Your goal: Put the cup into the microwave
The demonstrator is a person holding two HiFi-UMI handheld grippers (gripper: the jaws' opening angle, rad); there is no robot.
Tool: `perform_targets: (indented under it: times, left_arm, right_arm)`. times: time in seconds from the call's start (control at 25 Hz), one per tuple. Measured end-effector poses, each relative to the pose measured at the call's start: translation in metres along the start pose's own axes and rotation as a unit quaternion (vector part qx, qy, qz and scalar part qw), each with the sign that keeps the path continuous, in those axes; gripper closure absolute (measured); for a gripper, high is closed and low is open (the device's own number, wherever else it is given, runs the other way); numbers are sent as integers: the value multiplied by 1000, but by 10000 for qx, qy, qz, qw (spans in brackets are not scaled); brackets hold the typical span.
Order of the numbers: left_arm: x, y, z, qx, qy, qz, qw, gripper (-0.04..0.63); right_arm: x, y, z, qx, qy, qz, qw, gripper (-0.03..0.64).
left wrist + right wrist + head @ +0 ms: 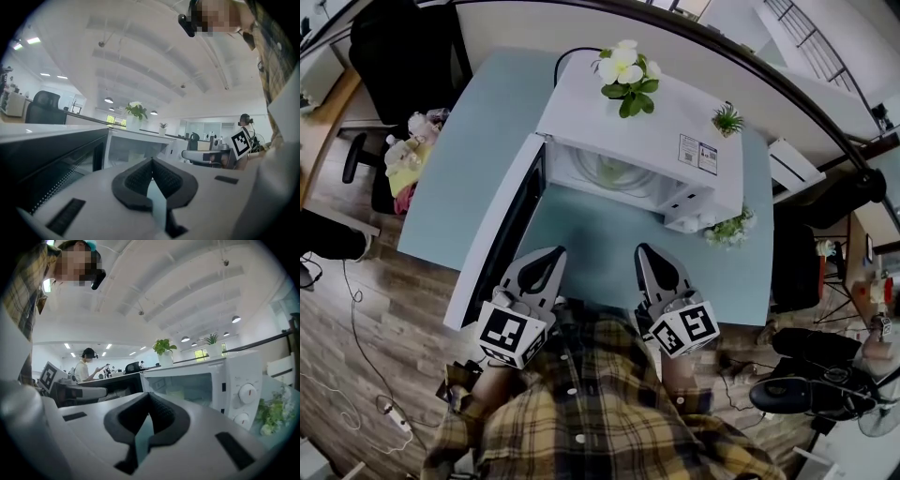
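Note:
The white microwave (675, 131) stands on a pale blue table (478, 159), its door (502, 234) swung open to the left. A pale green cup (614, 172) sits inside the cavity; in the right gripper view the cup (177, 394) shows dimly through the opening. Both grippers are held back near the table's front edge, close to my body and apart from the microwave. My left gripper (555, 253) (152, 161) points at the open door's side, jaws together and holding nothing. My right gripper (645, 249) (149, 397) is shut and empty too.
A white flower pot (626, 70) and a small green plant (727, 119) stand on the microwave's top. Another plant (729, 230) sits at its right front corner, below the knobs (247, 393). Plush toys (408, 155) lie left of the table. Cables run across the wooden floor (366, 356).

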State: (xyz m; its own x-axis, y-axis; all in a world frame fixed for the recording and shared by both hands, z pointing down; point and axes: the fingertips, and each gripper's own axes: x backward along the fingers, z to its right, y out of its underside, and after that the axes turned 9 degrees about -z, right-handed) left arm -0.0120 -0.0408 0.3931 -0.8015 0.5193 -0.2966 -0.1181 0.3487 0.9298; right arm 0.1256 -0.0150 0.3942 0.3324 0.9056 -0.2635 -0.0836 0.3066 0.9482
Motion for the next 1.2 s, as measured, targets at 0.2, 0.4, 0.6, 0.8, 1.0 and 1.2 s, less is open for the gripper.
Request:
perform_targets:
  times: [0.2,0.4,0.6,0.8,1.0,1.2]
  left_arm:
    - [-2,2,1,-8,27,-41,10000,606]
    - [-1,4,2,-17,37,-56,10000,606]
    - [-1,5,2,3,24,-57,10000,606]
    - [1,7,0,14,-1,-51,10000,606]
    - [2,8,1,17,-4,-52,10000,606]
    - [3,8,2,18,-3,-63,10000,606]
  right_arm:
    - [0,1,-1,63,32,-13,10000,614]
    - [-2,1,-6,93,-47,-13,9999,614]
    - [-4,0,-8,104,-78,-25,9999,614]
    - [-4,3,-9,104,-78,-42,9999,614]
    - [-1,5,-8,63,-18,-36,10000,614]
    - [2,7,-7,50,42,-38,10000,614]
